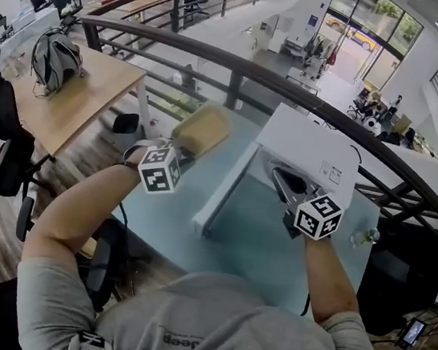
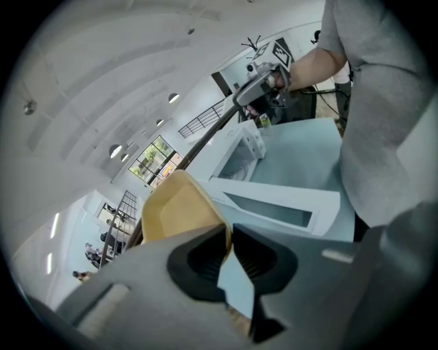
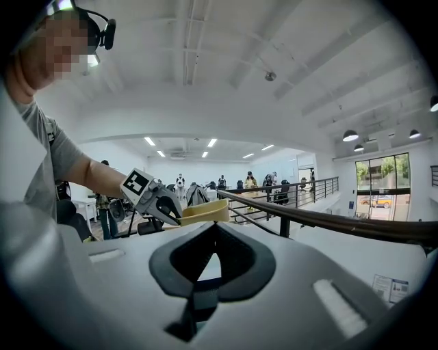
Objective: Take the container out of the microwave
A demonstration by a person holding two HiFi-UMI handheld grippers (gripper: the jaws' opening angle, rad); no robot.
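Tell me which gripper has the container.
The left gripper: it is shut on the rim of the yellow container. The right gripper is shut on nothing.

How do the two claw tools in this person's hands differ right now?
The left gripper is clamped on the rim of the yellow container; the right gripper is shut on nothing. The left gripper holds the container outside the microwave, left of its open door; the right gripper points at the microwave's opening. Both have their jaws closed.
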